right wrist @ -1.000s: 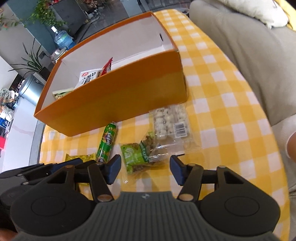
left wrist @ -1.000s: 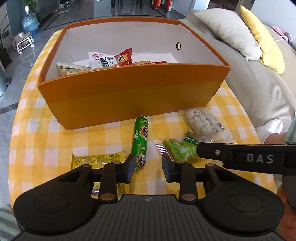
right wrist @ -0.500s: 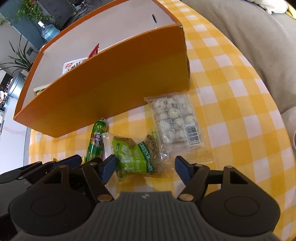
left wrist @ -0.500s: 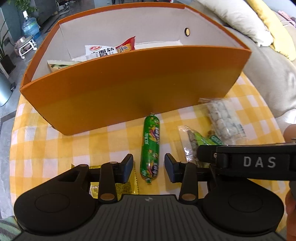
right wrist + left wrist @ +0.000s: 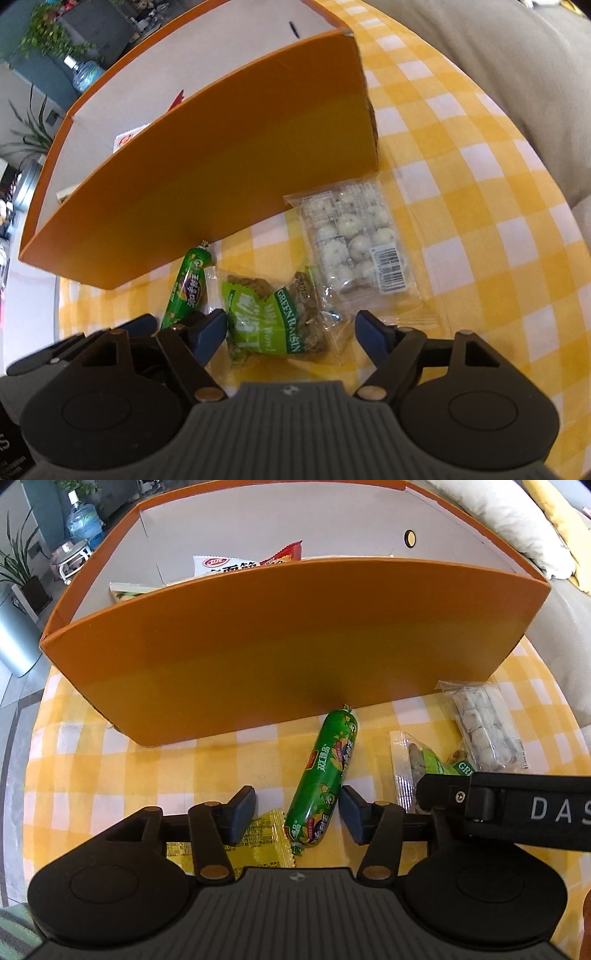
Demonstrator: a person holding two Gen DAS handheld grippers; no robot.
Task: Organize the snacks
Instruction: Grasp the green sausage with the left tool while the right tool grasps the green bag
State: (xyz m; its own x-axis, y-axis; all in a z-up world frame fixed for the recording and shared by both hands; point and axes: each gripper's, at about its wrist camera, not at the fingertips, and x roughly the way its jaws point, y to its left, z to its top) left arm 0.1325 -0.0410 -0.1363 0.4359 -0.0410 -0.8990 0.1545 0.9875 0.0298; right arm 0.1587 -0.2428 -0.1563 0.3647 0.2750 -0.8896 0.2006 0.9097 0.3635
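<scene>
Between the spread fingers of the left gripper (image 5: 297, 814) lies the green sausage stick (image 5: 325, 781), its far tip touching the front wall of the orange box (image 5: 280, 657) and its near end overlapping a yellow packet (image 5: 258, 843) on the checked tablecloth (image 5: 110, 768). Its right finger sits just beside the wrapper; the left one stands clear. The right gripper (image 5: 290, 336) is likewise open, straddling the green raisin bag (image 5: 273, 319), with a clear pack of white candies (image 5: 354, 240) just beyond. Several snacks already rest inside the box. For a clean pick, each gripper likely wants to close across the middle of its item. The sausage is round and slick, so a centred squeeze should keep it from rolling out, and the yellow packet beneath should be left out of the pinch.
</scene>
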